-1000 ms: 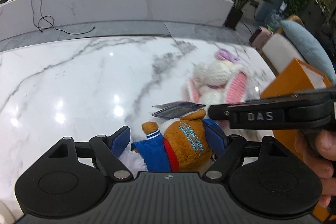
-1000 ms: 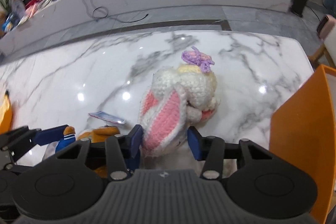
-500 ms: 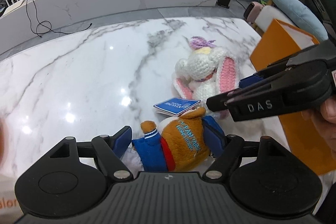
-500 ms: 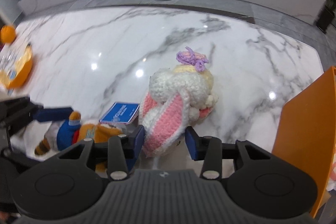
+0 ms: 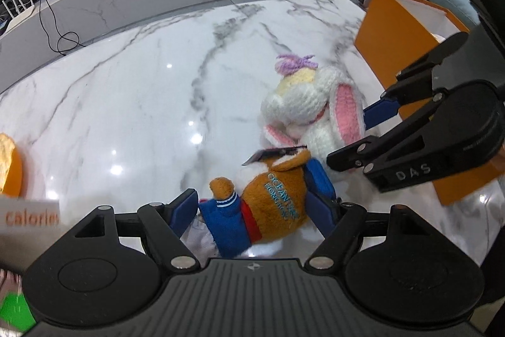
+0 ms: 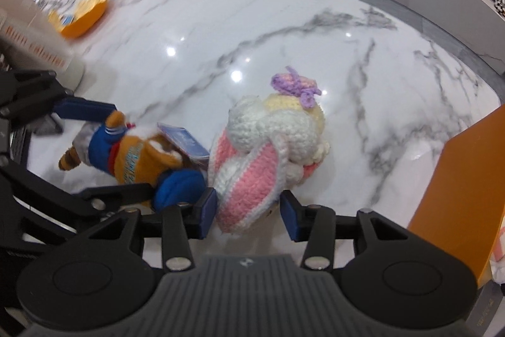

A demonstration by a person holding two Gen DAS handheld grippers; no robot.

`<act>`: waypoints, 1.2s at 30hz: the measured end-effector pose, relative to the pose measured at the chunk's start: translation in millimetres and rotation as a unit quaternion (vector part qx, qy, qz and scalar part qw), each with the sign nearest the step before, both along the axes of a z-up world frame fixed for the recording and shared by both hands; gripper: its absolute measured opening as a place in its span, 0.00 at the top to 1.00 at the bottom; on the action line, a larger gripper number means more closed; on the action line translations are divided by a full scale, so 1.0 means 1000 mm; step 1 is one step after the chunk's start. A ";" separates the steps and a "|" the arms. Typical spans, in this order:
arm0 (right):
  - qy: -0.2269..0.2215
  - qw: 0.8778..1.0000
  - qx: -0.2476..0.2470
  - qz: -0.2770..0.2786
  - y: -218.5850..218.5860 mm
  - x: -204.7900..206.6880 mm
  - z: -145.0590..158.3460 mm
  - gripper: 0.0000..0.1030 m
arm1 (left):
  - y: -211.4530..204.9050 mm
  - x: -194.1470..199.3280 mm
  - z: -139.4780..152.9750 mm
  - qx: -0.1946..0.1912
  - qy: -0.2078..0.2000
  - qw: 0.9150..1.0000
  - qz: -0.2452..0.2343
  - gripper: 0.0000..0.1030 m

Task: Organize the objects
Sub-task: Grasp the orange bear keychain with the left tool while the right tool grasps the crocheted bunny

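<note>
A glossy white marble table fills the room's foreground, a long stone counter running behind it and an orange box standing at the two o'clock edge. Both toys have come up off the marble in the last second: the table has dropped away beneath them and the view has widened. The left gripper is pinching the brown bear plush by its body, blue pads pressed into the fur, the bear's blue hang tag sticking out toward twelve o'clock. The right gripper is clamped on the pink ear of the crocheted bunny, which dangles just beside the bear, at its one o'clock. With both grips holding through the lift, I'd judge the pick-up done and the carry next, likely toward the orange box at three o'clock, though the bunny hanging by one ear may swing
</note>
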State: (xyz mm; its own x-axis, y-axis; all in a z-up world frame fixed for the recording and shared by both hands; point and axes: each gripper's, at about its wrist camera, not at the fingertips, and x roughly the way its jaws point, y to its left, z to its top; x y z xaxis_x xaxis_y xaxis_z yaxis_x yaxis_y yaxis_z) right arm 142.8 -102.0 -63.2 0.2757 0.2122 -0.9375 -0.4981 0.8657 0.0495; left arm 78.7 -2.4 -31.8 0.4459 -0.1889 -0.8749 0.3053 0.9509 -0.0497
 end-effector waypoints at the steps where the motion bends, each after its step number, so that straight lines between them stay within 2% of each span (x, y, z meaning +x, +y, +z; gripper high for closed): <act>1: 0.004 1.000 -0.005 0.008 0.000 -0.004 0.000 0.51 | 0.001 -0.004 0.002 0.000 -0.002 1.000 -0.003 0.14; 4: 0.010 1.000 -0.015 0.014 -0.004 -0.010 0.000 0.27 | 0.002 -0.017 0.007 0.001 -0.015 1.000 -0.017 0.14; 6: 0.000 1.000 -0.019 0.009 -0.008 -0.014 0.004 0.25 | 0.002 -0.023 0.010 0.009 -0.036 0.999 -0.025 0.14; 8: -0.013 1.000 -0.011 -0.005 -0.013 -0.012 0.010 0.16 | 0.001 -0.026 0.012 0.023 -0.062 0.997 -0.035 0.14; 10: -0.034 0.999 0.005 -0.025 -0.019 -0.008 0.016 0.12 | -0.003 -0.029 0.014 0.043 -0.093 0.994 -0.046 0.14; 12: -0.046 0.998 0.016 -0.049 -0.022 -0.003 0.019 0.12 | -0.010 -0.031 0.017 0.062 -0.122 0.988 -0.069 0.13; 15: -0.050 0.995 0.033 -0.081 -0.024 0.006 0.020 0.11 | -0.023 -0.034 0.015 0.066 -0.140 0.982 -0.112 0.12; 18: -0.051 0.992 0.050 -0.102 -0.023 0.013 0.017 0.12 | -0.037 -0.030 0.003 0.068 -0.128 0.979 -0.146 0.12; 24: -0.048 0.989 0.048 -0.129 -0.017 0.026 0.003 0.12 | -0.044 -0.014 -0.016 0.089 -0.127 0.976 -0.152 0.12; 28: -0.038 0.987 0.061 -0.143 -0.013 0.031 -0.007 0.11 | -0.048 -0.007 -0.025 0.108 -0.112 0.969 -0.193 0.12; 36: -0.045 0.986 0.048 -0.151 0.000 0.037 -0.026 0.13 | -0.052 0.008 -0.035 0.102 -0.093 0.974 -0.177 0.09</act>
State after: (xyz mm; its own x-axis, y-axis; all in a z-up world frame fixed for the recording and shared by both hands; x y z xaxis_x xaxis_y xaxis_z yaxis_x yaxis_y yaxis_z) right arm 180.3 -101.8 -89.0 0.4201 0.1940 -0.8865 -0.2250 0.9686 0.1053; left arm 86.7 -54.0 -66.7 0.5394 -0.1903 -0.8203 0.6020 0.7683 0.2176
